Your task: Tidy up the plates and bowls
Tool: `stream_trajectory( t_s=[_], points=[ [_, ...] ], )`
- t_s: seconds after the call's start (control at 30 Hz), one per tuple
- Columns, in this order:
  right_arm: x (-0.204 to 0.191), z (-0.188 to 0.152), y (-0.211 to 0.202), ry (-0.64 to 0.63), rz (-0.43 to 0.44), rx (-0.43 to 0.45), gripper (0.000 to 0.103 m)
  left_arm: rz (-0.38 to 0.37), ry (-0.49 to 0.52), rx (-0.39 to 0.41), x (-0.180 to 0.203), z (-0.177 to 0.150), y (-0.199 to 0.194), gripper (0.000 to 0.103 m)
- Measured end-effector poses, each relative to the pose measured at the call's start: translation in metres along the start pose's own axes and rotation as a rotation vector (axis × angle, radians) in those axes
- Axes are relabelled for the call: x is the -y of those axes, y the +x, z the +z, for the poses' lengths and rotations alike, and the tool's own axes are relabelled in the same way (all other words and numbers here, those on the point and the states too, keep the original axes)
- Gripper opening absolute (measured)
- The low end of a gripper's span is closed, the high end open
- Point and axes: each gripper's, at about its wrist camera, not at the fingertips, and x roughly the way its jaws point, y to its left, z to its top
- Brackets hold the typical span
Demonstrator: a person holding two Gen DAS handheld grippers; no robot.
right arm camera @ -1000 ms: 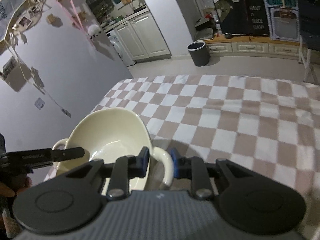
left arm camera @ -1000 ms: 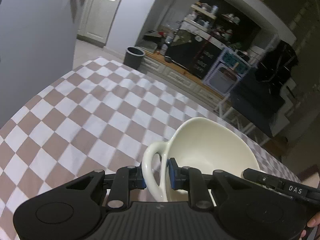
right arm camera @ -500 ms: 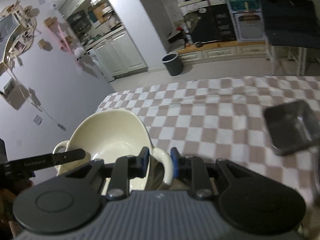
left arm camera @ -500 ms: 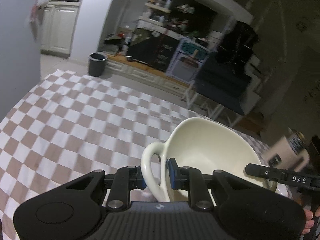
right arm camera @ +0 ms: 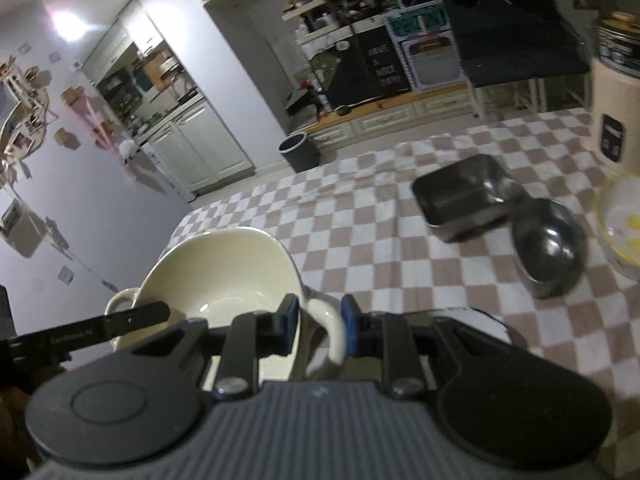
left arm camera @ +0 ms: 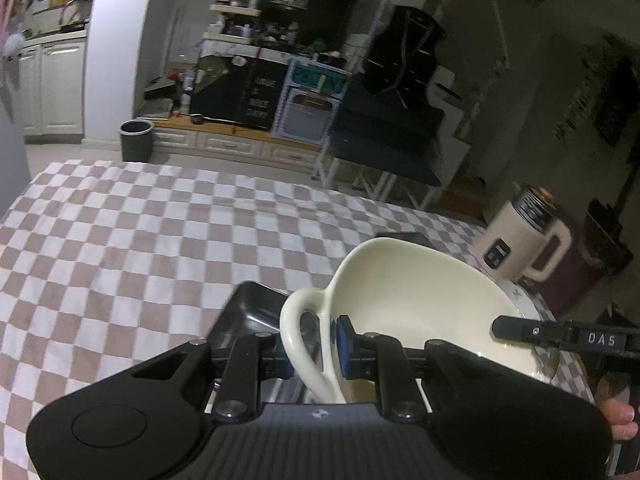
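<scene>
Cream bowl [left arm camera: 420,304] is being held above the checked tablecloth [left arm camera: 120,240] | left gripper [left arm camera: 314,340] clamped on one handle | right gripper [right arm camera: 320,326] clamped on the other | steel tray [right arm camera: 460,196] lying ahead-right.

Right gripper [right arm camera: 319,326] clamps one loop handle of the cream two-handled bowl [right arm camera: 220,276] above the checkered tablecloth [right arm camera: 360,236]. Right of it, a square metal tin [right arm camera: 460,200] touches a round steel bowl [right arm camera: 550,248].

Both wrist views look down, close over the shared cream bowl [left arm camera: 420,300] from opposite handles.
</scene>
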Motion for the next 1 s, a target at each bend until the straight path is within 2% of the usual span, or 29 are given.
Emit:
stream_trajectory(
  t_s=[0.13, 0.53, 0.7, 0.8, 1.0],
  points=[
    [0.011, -0.002, -0.008, 0.012, -0.021, 0.021, 0.028, -0.017, 0.041, -0.015, 0.017, -0.004, 0.008, 0.021],
    [0.06, -0.009, -0.022, 0.09, -0.082, -0.001, 0.027, -0.079, 0.017, -0.111, 0.042, -0.015, 0.053, 0.021],
    [0.076, -0.012, -0.018, 0.11, -0.101, -0.024, 0.027, -0.099, -0.005, -0.133, 0.041, -0.024, 0.07, 0.021],
    [0.08, -0.012, -0.013, 0.122, -0.11, -0.041, 0.027, -0.101, 0.037, -0.127, 0.043, -0.03, 0.077, 0.022],
    [0.084, -0.013, -0.002, 0.125, -0.128, -0.074, 0.027, -0.118, -0.013, -0.178, 0.034, -0.037, 0.095, 0.022]
  ],
)
